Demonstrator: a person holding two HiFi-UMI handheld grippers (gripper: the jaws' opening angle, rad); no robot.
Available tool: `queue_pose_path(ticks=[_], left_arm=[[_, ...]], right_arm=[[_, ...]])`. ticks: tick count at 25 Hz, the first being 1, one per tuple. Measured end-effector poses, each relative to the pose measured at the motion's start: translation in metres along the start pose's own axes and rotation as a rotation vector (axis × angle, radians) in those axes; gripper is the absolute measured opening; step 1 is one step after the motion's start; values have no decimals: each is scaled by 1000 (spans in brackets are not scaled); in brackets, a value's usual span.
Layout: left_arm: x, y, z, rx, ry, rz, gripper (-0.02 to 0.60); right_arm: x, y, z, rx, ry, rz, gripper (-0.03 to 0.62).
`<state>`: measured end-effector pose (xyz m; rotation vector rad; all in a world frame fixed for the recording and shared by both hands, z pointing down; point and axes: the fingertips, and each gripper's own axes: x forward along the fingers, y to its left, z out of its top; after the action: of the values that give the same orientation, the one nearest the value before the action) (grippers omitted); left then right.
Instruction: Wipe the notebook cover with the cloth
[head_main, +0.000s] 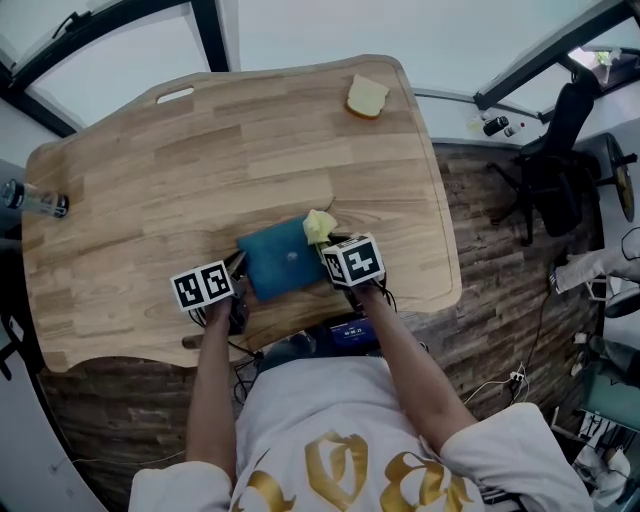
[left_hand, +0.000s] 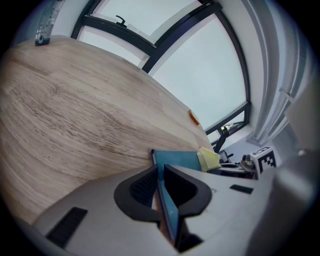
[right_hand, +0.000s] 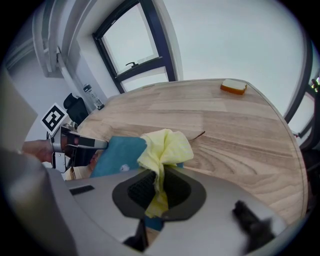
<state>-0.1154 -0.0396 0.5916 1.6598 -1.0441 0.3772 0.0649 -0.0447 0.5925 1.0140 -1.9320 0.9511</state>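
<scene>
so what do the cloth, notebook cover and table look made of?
cloth: soft fabric, pale yellow, matte; it crumples into folds.
notebook cover: smooth teal, likely plastic or coated card; flat with a slight sheen.
table: light wood or wood-look laminate; grain lines show, satin finish.

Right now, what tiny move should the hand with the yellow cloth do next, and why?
Probably slide the right gripper so the cloth sweeps across the notebook toward the left gripper. The cloth, pinched in the right jaws, sits at one corner of the blue cover, and the left gripper clamps the notebook's edge, steadying it.
</scene>
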Motion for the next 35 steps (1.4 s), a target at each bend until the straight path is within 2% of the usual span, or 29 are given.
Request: queue_pose_path(ticks=[15, 35], left_arm=[[0, 0, 1, -4, 0, -4, 49], [0, -1, 0, -4, -1, -3, 49]], right_arm=[[2, 0, 19, -10, -6, -14, 38], [27, 54, 23, -124, 32, 78, 38]])
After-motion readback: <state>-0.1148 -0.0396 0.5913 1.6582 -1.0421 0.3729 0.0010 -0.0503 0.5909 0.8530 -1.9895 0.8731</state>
